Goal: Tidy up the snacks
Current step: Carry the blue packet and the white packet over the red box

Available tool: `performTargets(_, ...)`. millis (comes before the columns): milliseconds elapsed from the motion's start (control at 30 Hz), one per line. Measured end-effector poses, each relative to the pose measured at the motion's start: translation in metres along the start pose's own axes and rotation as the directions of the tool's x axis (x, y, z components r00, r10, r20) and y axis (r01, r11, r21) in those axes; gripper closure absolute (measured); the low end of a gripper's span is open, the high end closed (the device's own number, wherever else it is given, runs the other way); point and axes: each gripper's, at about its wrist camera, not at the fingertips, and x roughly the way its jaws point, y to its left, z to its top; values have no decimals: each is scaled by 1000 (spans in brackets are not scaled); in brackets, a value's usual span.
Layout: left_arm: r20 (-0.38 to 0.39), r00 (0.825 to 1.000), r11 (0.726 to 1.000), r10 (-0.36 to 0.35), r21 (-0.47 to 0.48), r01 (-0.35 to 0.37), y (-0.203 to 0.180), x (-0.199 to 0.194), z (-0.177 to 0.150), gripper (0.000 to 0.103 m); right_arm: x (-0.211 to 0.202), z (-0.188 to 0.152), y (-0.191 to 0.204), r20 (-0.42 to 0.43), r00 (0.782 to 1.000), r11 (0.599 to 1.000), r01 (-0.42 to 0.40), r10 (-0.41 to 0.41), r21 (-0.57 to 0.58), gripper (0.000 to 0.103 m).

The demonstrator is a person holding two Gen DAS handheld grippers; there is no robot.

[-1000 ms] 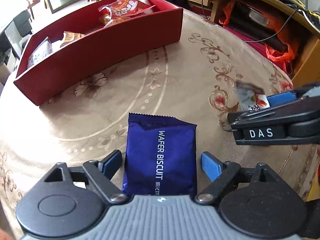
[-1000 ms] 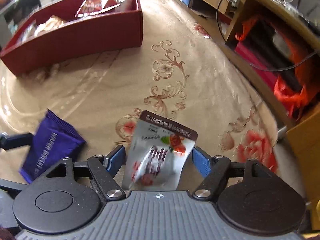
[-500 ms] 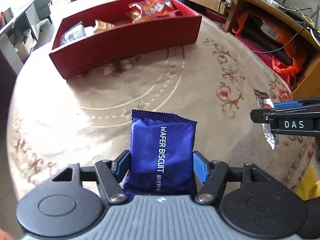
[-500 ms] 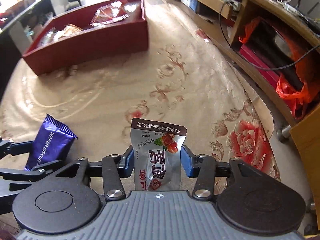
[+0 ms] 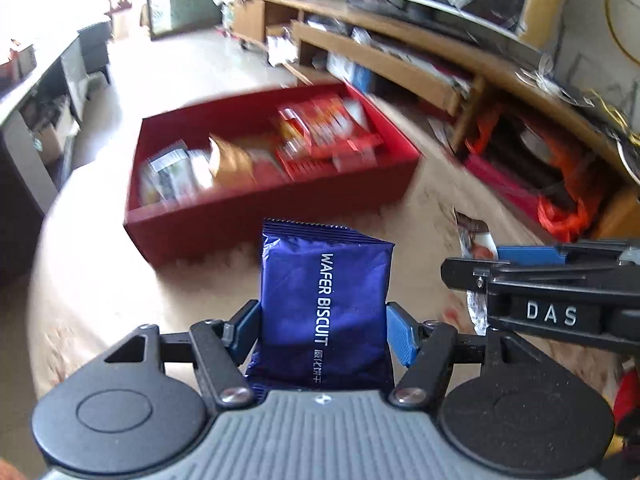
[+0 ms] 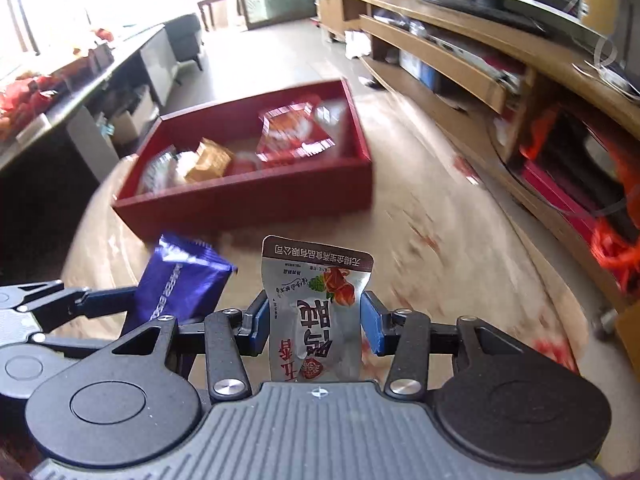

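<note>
Blue wafer biscuit packet (image 5: 325, 304), glossy foil, white lettering "WAFER BISCUIT" running lengthwise; clamped upright between the blue pads of the left hand-held gripper (image 5: 322, 330), crimped top edge pointing forward. Silver pouch (image 6: 316, 308), red characters and fruit print, brown band across the top; pinched upright between the pads of the right hand-held gripper (image 6: 314, 326), just right of the blue packet. Red tray (image 6: 248, 200), rectangular, open-topped, ahead of both hand-held grippers; holds several packets: red ones (image 5: 320, 128) at right, tan one (image 6: 208, 160) mid, silvery ones (image 5: 168, 178) at left, blurred.
</note>
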Motion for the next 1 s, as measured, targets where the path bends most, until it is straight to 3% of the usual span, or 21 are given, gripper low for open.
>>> performTargets(200,34,999,997,42,-71,-39,29,11,33,42,16,38,12,45,998,999,-42,41,10,49)
performTargets(500,78,992,990,102,-101,-94,50,32,70,42,41,81,22,94,993,998,-65,65,1,49)
performTargets(1000,71,984,982,166,-102,-159,60,76,96,42,84,108,29,91,995,998,-47,50,-38,48)
